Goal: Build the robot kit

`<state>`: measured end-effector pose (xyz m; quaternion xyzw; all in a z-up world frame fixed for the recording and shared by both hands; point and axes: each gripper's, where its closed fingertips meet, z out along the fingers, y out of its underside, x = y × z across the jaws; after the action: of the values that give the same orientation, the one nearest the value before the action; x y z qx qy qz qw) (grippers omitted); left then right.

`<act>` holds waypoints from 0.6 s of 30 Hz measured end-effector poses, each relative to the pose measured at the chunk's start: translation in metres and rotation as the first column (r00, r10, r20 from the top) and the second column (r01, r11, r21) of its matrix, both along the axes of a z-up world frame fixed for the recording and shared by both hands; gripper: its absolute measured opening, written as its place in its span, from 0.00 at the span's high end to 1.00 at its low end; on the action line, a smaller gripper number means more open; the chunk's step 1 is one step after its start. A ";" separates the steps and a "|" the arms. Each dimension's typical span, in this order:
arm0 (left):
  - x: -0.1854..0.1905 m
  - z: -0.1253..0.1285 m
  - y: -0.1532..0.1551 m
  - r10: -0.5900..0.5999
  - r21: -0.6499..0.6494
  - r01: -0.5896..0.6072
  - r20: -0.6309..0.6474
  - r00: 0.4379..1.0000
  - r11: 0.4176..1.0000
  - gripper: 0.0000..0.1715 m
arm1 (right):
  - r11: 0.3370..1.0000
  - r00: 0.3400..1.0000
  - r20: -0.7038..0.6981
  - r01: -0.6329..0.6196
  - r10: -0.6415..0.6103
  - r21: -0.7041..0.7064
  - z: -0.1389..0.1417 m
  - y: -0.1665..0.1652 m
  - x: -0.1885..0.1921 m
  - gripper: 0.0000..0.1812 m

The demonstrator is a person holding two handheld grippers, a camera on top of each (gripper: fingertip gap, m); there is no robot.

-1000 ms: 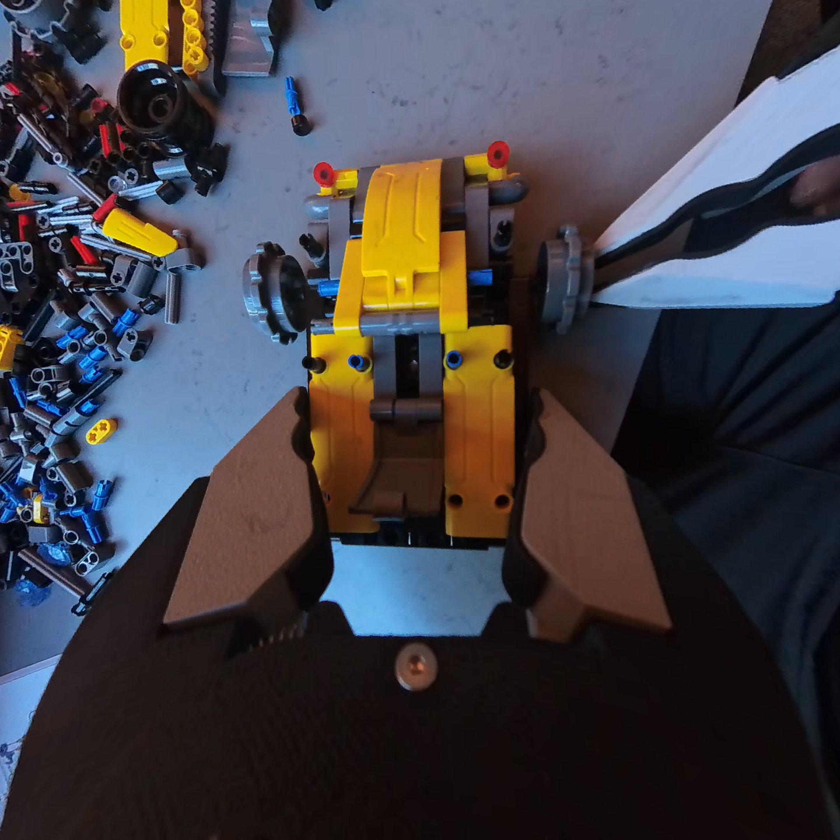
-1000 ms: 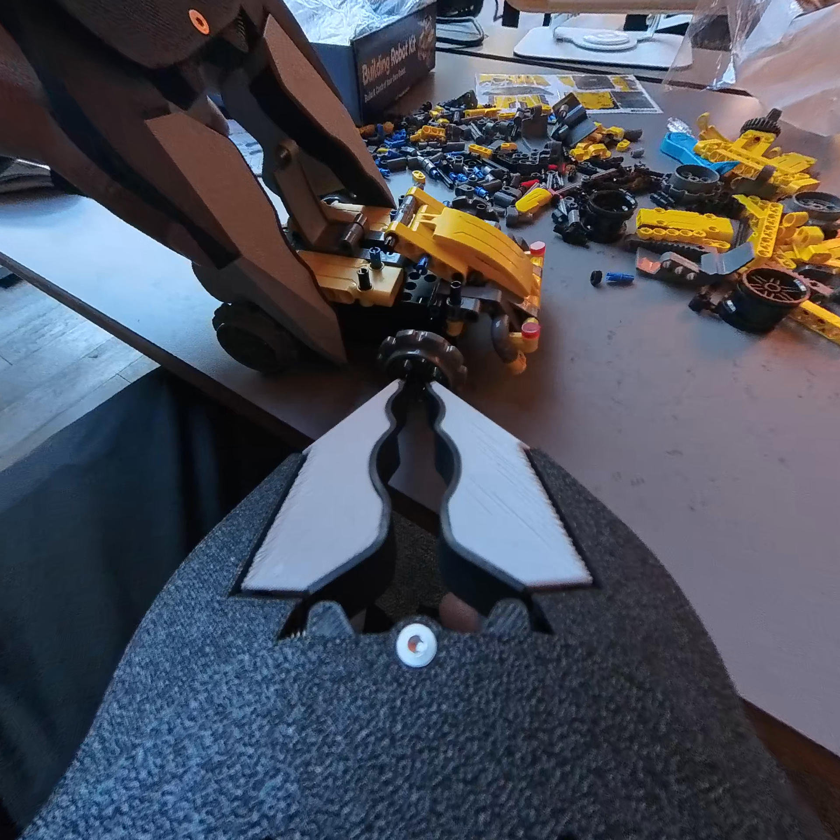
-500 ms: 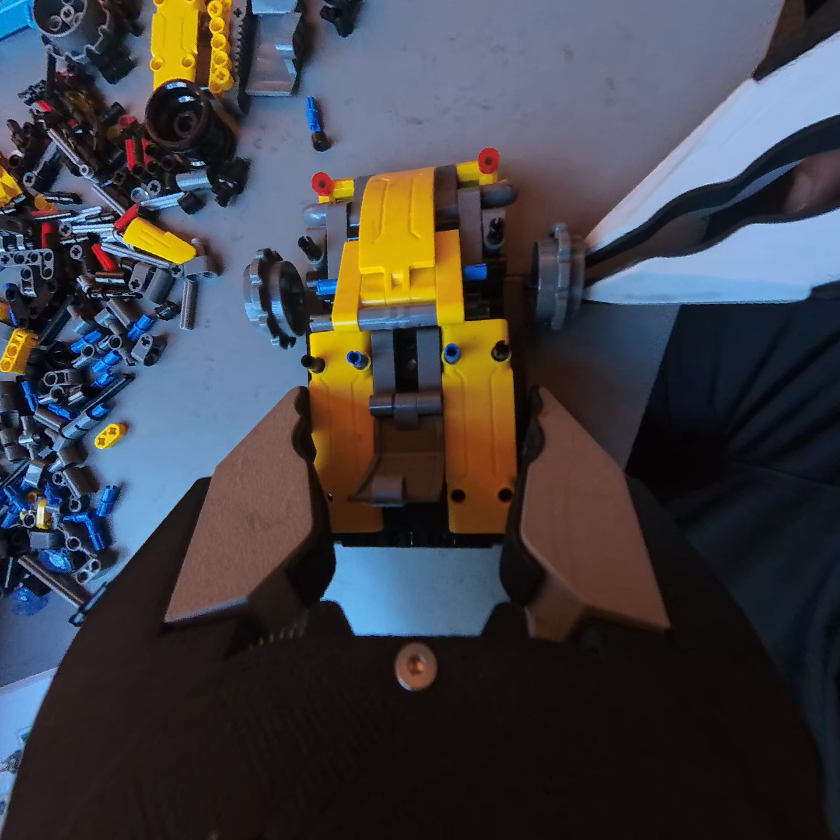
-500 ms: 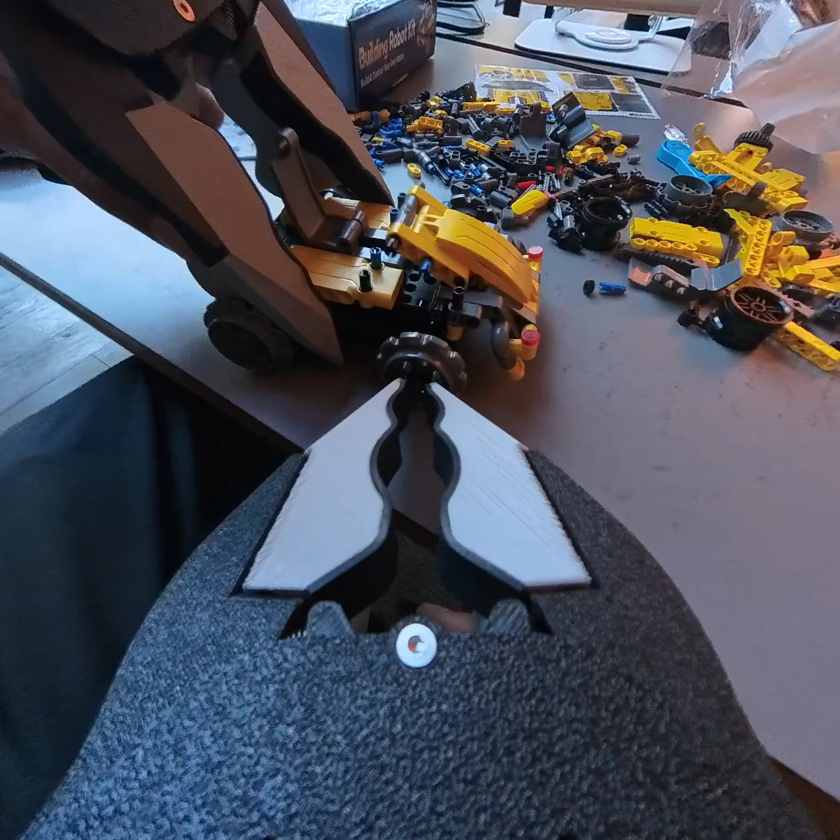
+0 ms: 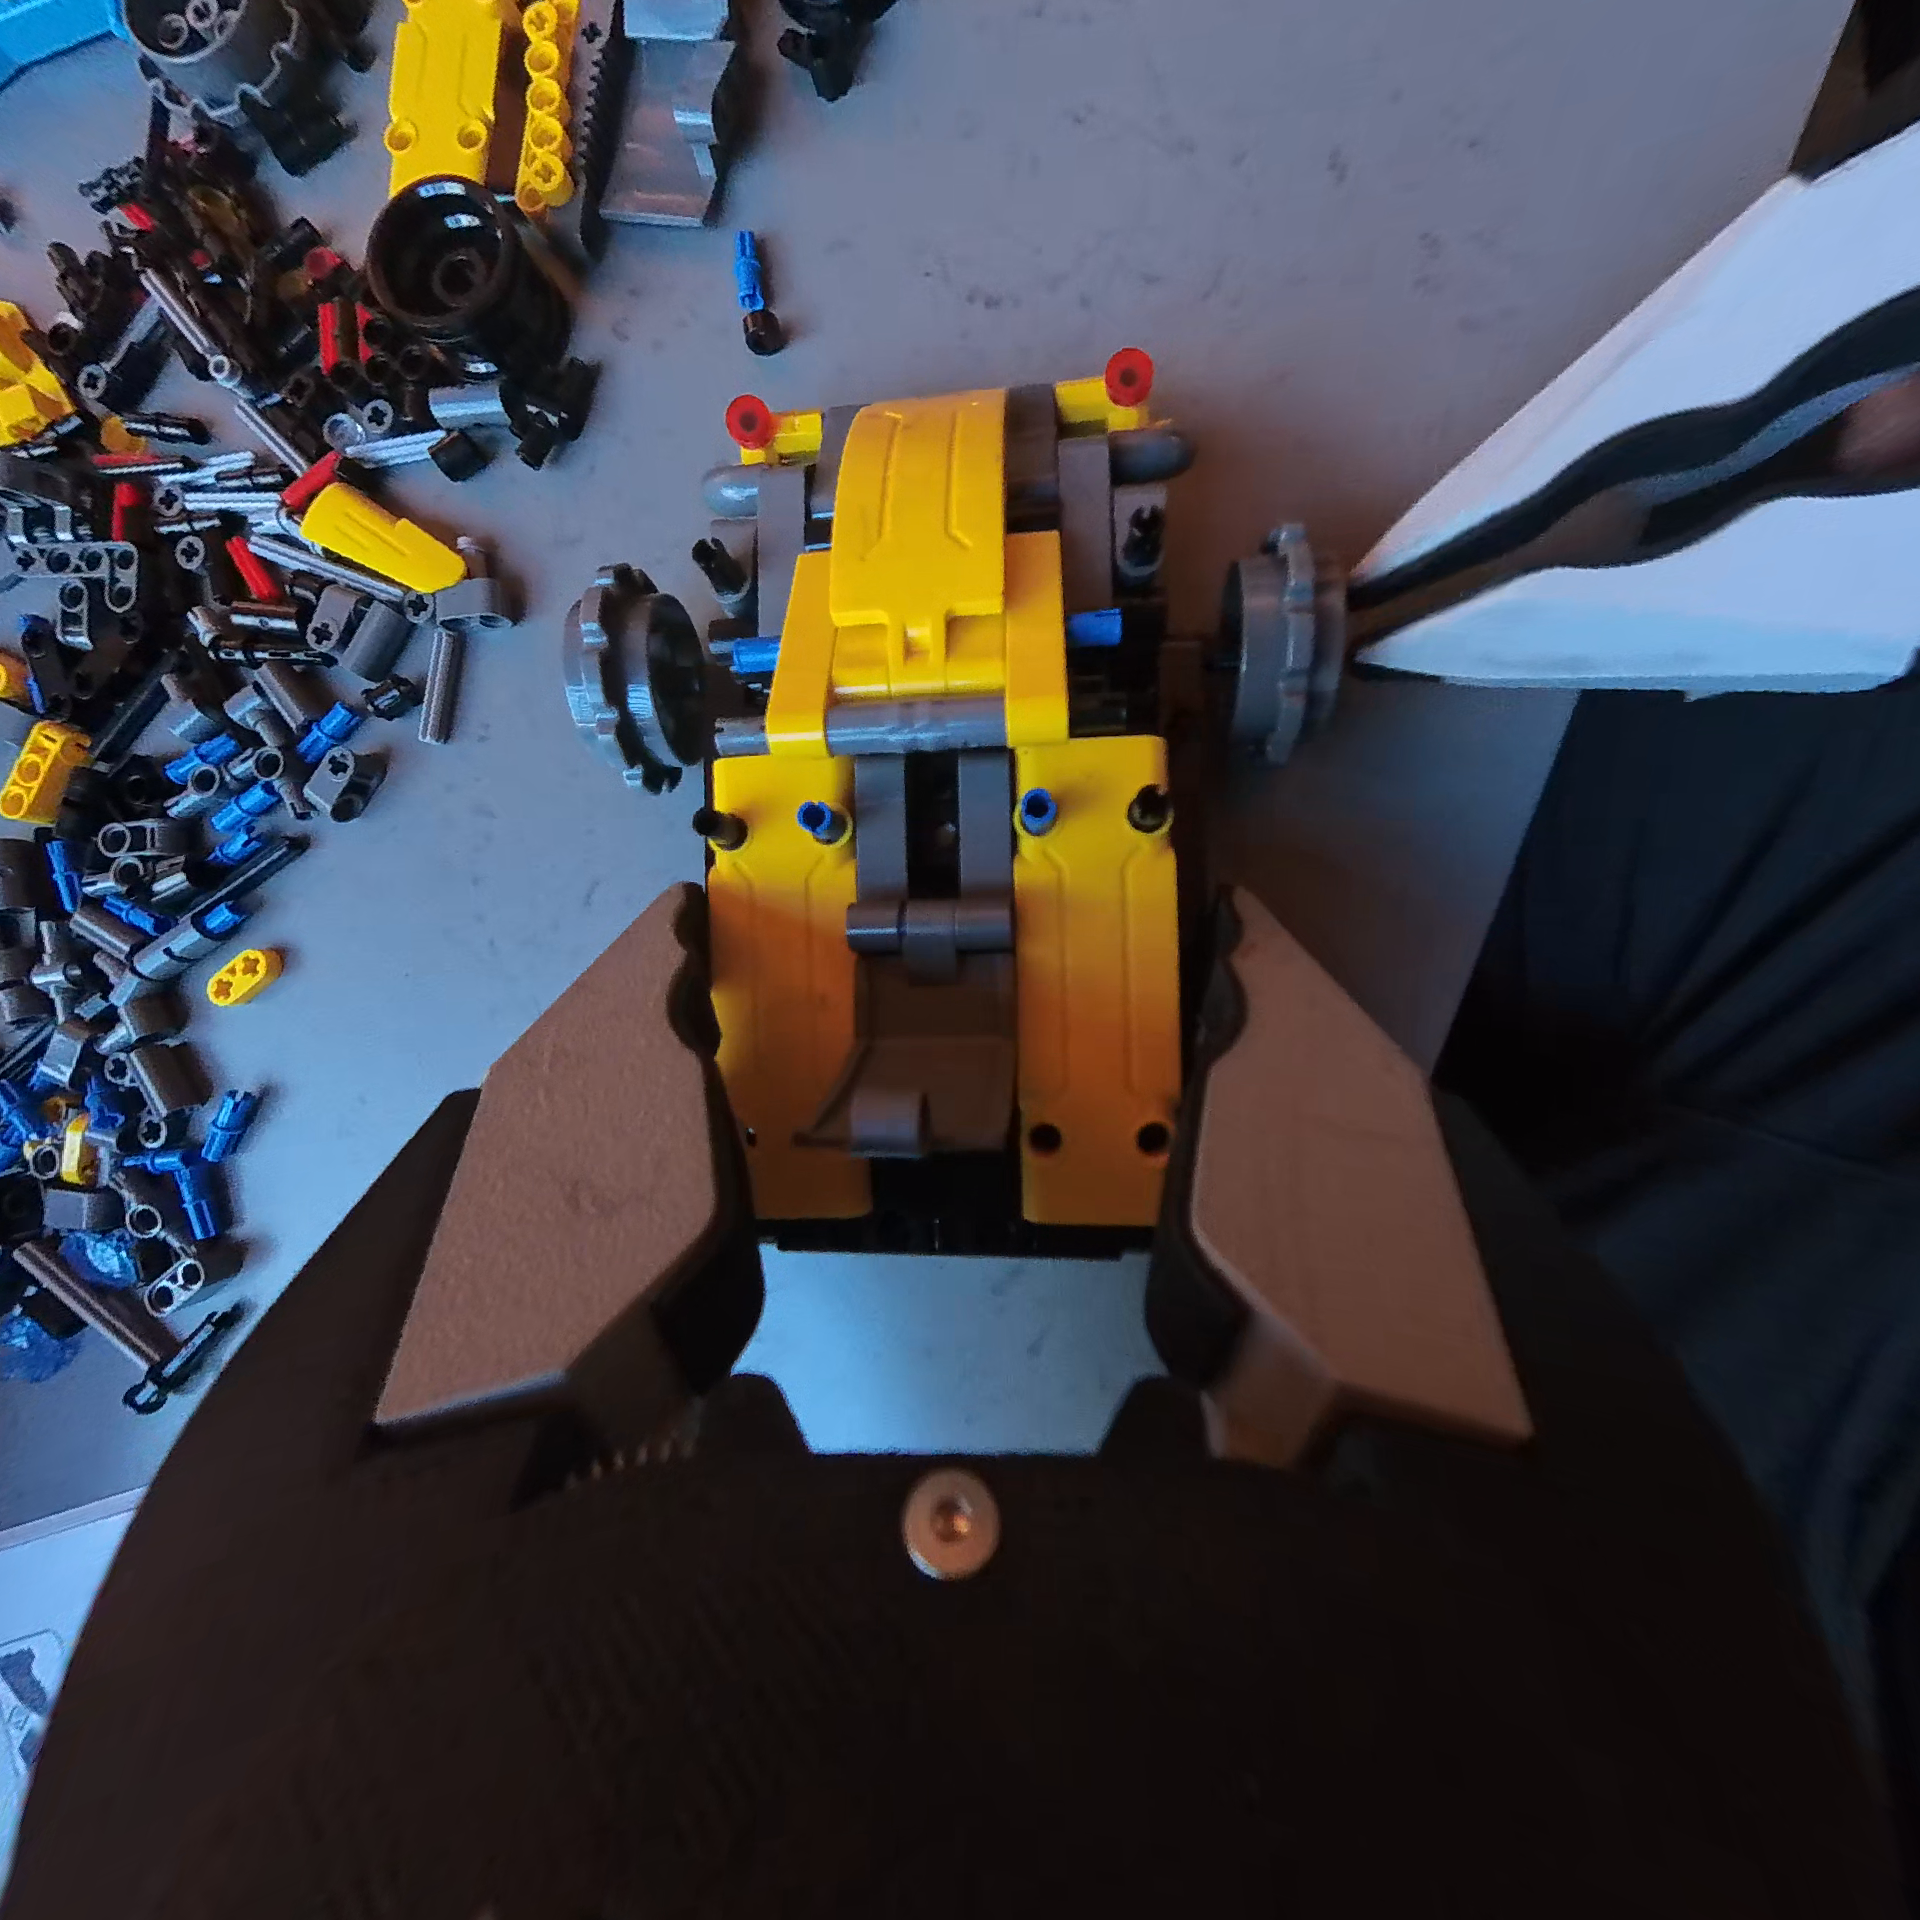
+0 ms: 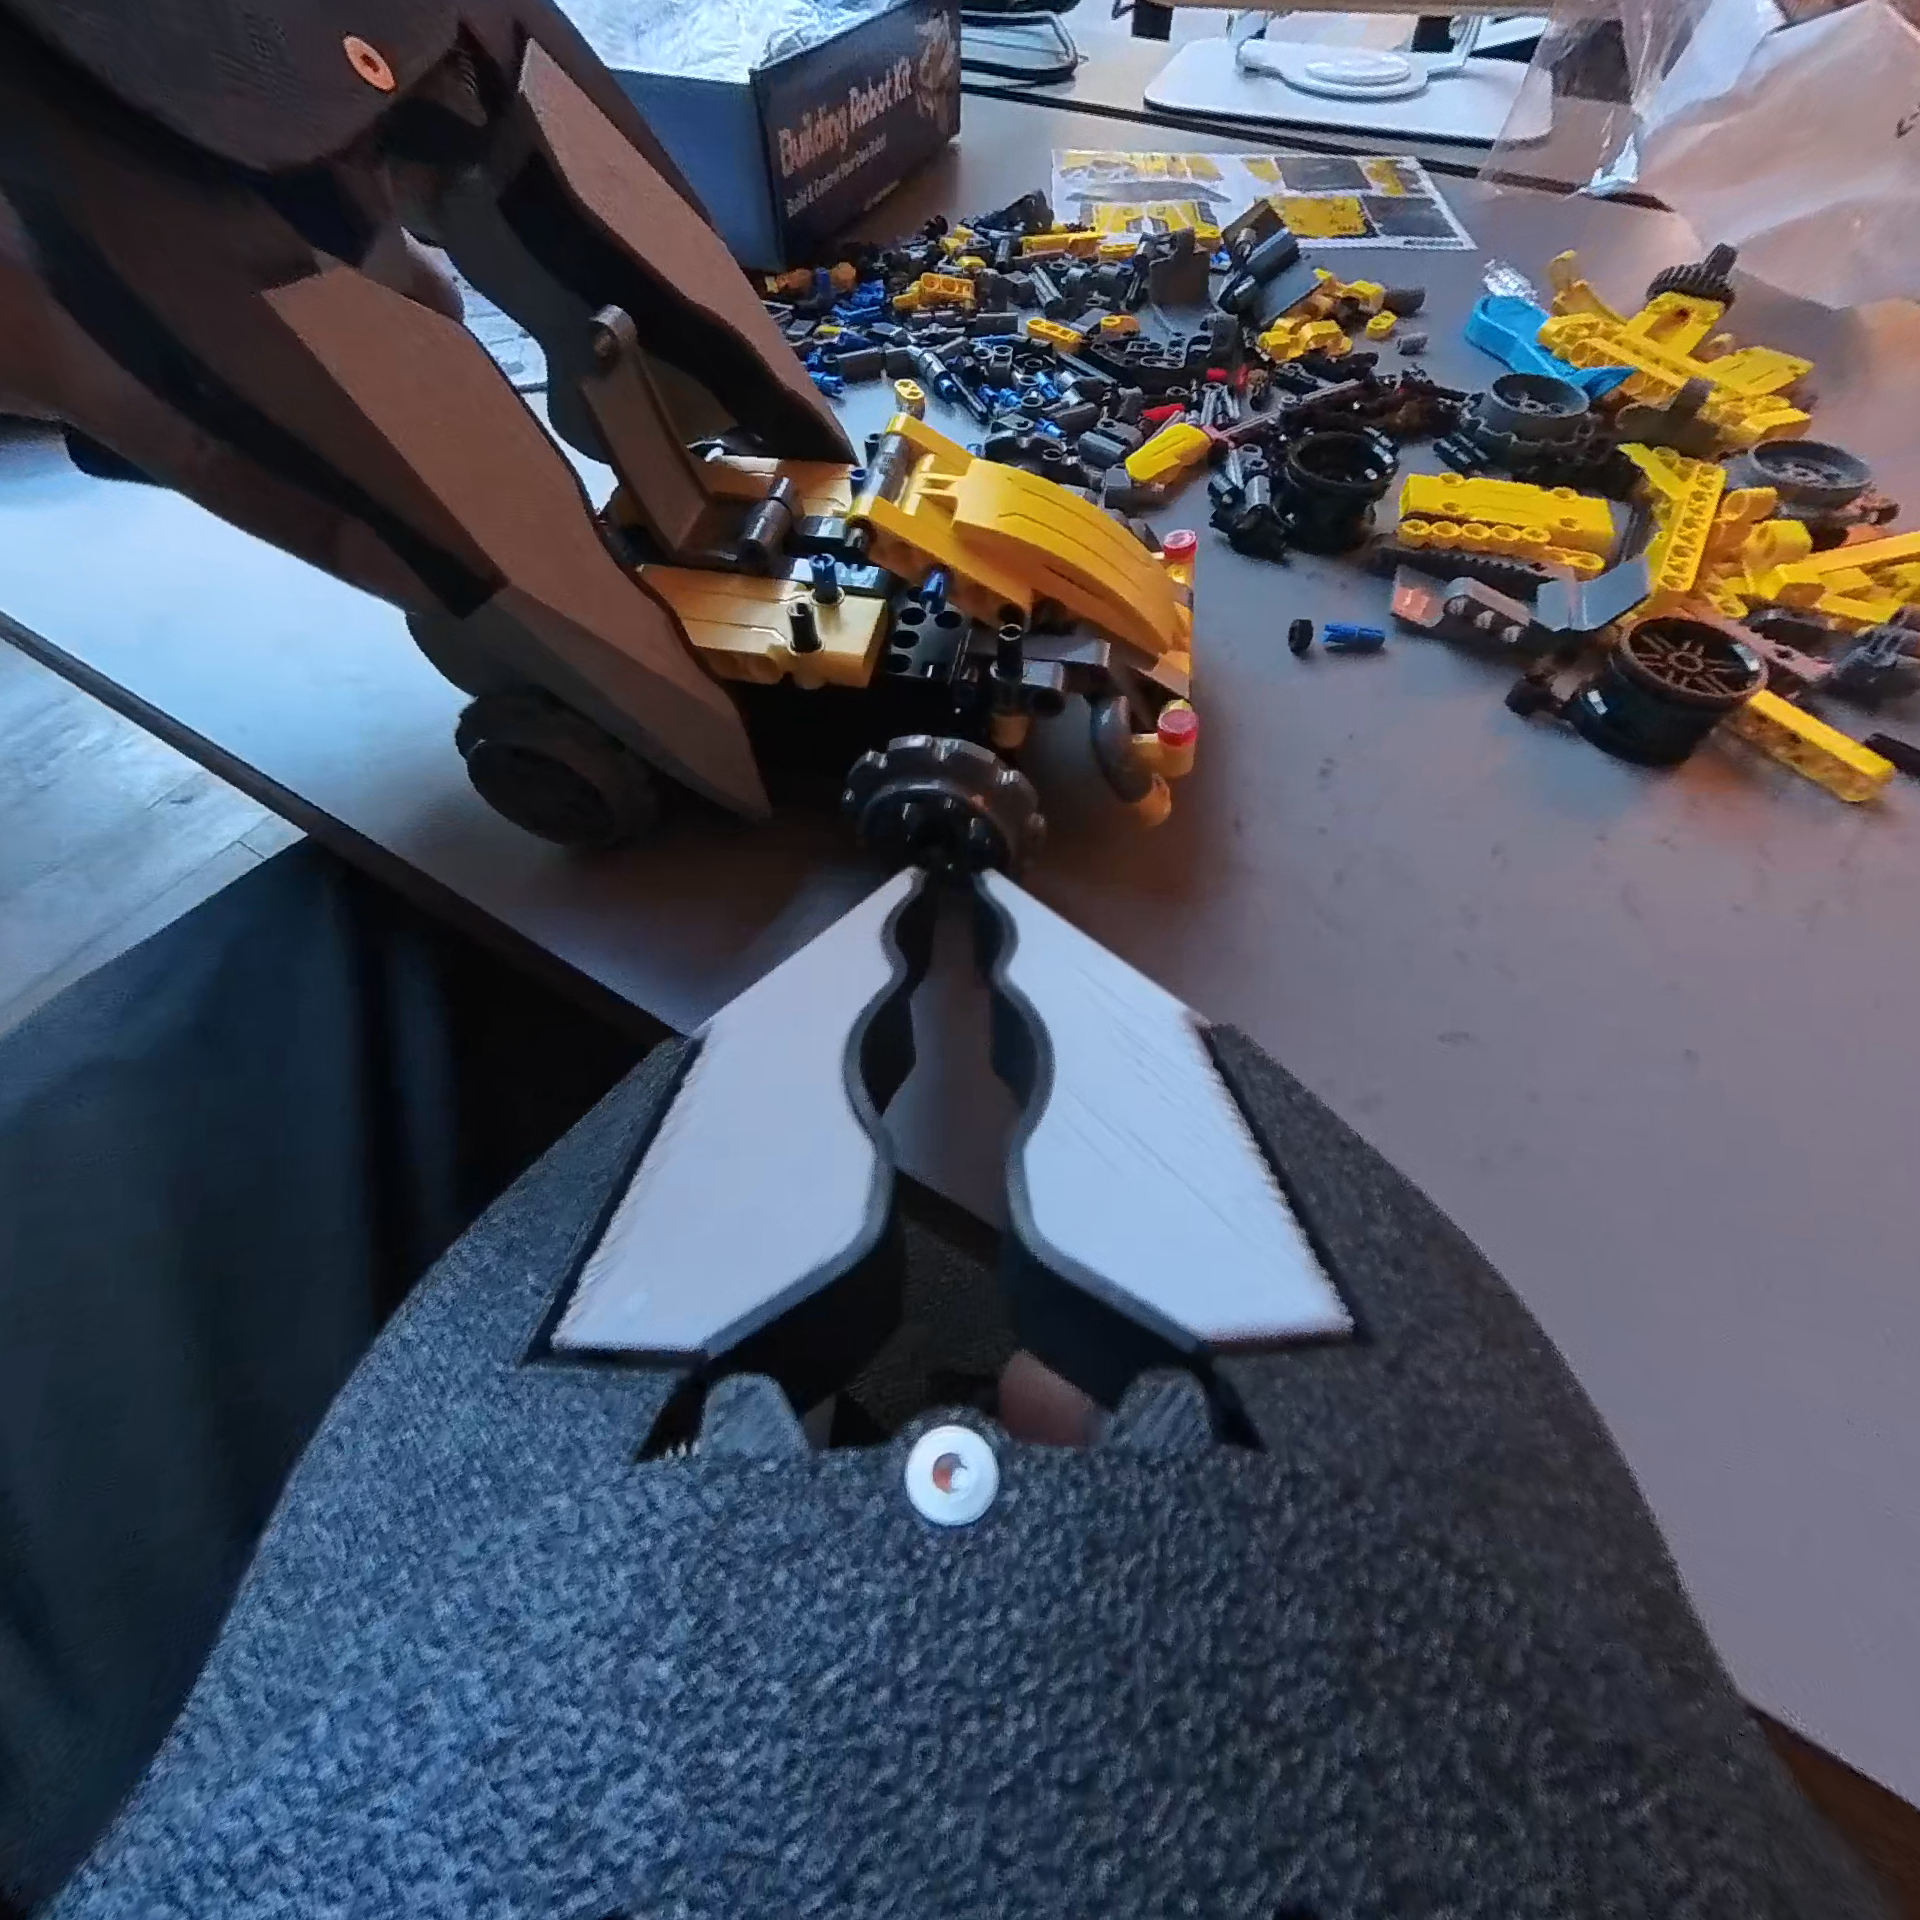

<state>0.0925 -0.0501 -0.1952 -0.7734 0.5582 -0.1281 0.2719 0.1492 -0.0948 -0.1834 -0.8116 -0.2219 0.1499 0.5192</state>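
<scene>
The left gripper (image 5: 951, 935), with matte brown, faceted fingers (image 5: 582, 1164), is clamped on the rear of a yellow-and-black plastic brick car model (image 5: 940, 790): one finger presses each flank of the glossy yellow body panels. The model sits on the grey, lightly scuffed tabletop (image 5: 1195, 208) near its edge — its underside and rear wheels are hidden beneath the fingers in the left wrist view.

The right gripper (image 6: 948, 878), with pale grey fingers (image 6: 1132, 1132) edged in wavy black rubber, has its tips nearly together, pinching what looks like a small black stub at the hub of the model's notched grey front wheel (image 6: 943, 800); the stub itself is too small to make out clearly.

To the model's left lies a heap of loose plastic parts (image 5: 156, 675) — black, grey, blue and red pins, beams and connectors. A blue pin with a black bush (image 5: 753, 291) lies apart ahead of the model. A dark printed cardboard box (image 6: 831, 114) stands behind, partly cut off.
</scene>
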 end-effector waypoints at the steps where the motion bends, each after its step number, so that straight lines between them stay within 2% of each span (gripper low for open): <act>1: 0.000 0.000 0.000 0.000 0.001 0.000 0.005 1.000 1.000 0.47 | 1.000 1.000 0.007 -0.001 0.001 0.005 0.000 0.001 -0.001 0.97; 4: 0.000 0.000 0.000 -0.001 0.001 0.001 0.013 1.000 1.000 0.47 | 1.000 1.000 0.028 -0.009 0.008 0.009 -0.001 0.001 -0.003 0.98; 8: 0.001 0.000 -0.001 -0.009 0.005 0.009 0.020 1.000 1.000 0.46 | 1.000 1.000 0.026 -0.015 0.015 0.010 -0.001 0.002 -0.006 0.94; 18: 0.000 0.000 -0.001 -0.002 0.008 0.002 0.024 1.000 1.000 0.47 | 1.000 0.998 0.065 -0.007 0.007 0.004 -0.002 0.005 -0.006 0.96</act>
<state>0.0930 -0.0508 -0.1949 -0.7701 0.5561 -0.1353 0.2817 0.1433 -0.0894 -0.1849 -0.8140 -0.2420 0.1249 0.5131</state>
